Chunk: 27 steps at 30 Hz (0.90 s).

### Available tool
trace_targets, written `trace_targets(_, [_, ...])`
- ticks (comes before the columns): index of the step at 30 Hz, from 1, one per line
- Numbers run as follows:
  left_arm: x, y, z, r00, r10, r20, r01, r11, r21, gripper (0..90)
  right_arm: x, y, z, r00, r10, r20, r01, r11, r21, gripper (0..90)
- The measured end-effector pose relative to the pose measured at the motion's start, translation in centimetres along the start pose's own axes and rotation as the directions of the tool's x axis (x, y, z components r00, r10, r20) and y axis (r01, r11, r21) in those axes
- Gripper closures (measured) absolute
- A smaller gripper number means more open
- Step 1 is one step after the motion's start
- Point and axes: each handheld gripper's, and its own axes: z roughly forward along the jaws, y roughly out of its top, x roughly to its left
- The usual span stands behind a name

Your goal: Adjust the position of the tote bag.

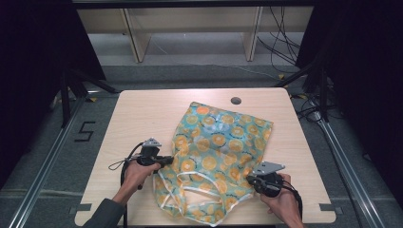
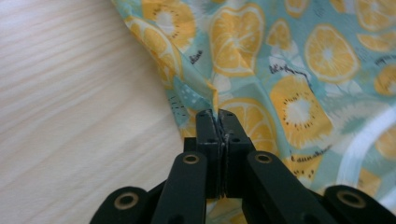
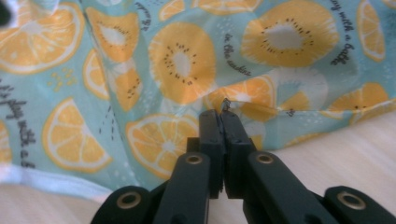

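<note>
A teal cloth bag (image 1: 216, 147) printed with orange and kiwi slices, with white-trimmed handles, lies flat on the wooden table (image 1: 142, 114). My left gripper (image 1: 167, 160) is at the bag's left edge. In the left gripper view its jaws (image 2: 217, 116) are pressed together on a pinched fold of the cloth bag (image 2: 289, 70). My right gripper (image 1: 252, 181) is at the bag's lower right edge. In the right gripper view its jaws (image 3: 219, 116) are closed on a small ridge of the cloth bag (image 3: 187, 60).
A round cable hole (image 1: 236, 100) sits in the table near the far edge. Bare tabletop lies left and right of the bag. Wooden shelving legs (image 1: 138, 42) and cables (image 1: 280, 42) stand on the floor beyond the table.
</note>
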Motion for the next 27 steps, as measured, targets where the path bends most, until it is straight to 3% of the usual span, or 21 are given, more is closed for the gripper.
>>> trace_targets(2, [-0.9,-0.2,-0.1,0.9990,0.042,0.013,-0.042,0.9991,0.005,88.7,-0.6,-0.1,-0.3,0.9999,0.002,0.010,-0.002,1.000,0.002,90.0])
trace_targets(9, [-3.8,-0.7,-0.1,0.9933,0.094,0.067,-0.095,0.9954,0.012,88.7,-3.4,-0.7,-1.6,0.9946,0.040,0.095,-0.038,0.999,-0.024,90.0])
trace_targets(12, [-4.8,-0.7,-0.1,0.9878,0.130,0.087,-0.131,0.9913,0.012,89.1,-4.4,-0.9,-2.0,0.9923,0.050,0.114,-0.046,0.998,-0.032,90.0])
trace_targets(13, [-5.2,-0.8,-0.1,0.9887,0.119,0.090,-0.121,0.9926,0.010,89.1,-4.8,-0.9,-2.0,0.9910,0.050,0.124,-0.046,0.998,-0.033,90.0])
trace_targets(18, [-6.4,-1.2,-0.3,0.9821,0.148,0.116,-0.150,0.9887,0.008,89.2,-5.8,-1.1,-2.0,0.9883,0.063,0.139,-0.060,0.998,-0.024,90.0])
trace_targets(21, [-7.1,-1.3,-0.4,0.9796,0.162,0.119,-0.164,0.9864,0.007,89.2,-6.3,-1.0,-1.9,0.9873,0.043,0.153,-0.036,0.998,-0.048,90.0])
trace_targets(22, [-7.4,-1.4,-0.5,0.9789,0.159,0.128,-0.162,0.9868,0.006,89.2,-6.2,-0.9,-2.0,0.9871,0.070,0.144,-0.064,0.997,-0.042,90.0])
trace_targets(27, [-7.9,-1.7,-1.2,0.9768,0.169,0.131,-0.169,0.9855,-0.013,89.3,-6.5,-0.7,-1.8,0.9889,0.053,0.139,-0.047,0.998,-0.042,90.0])
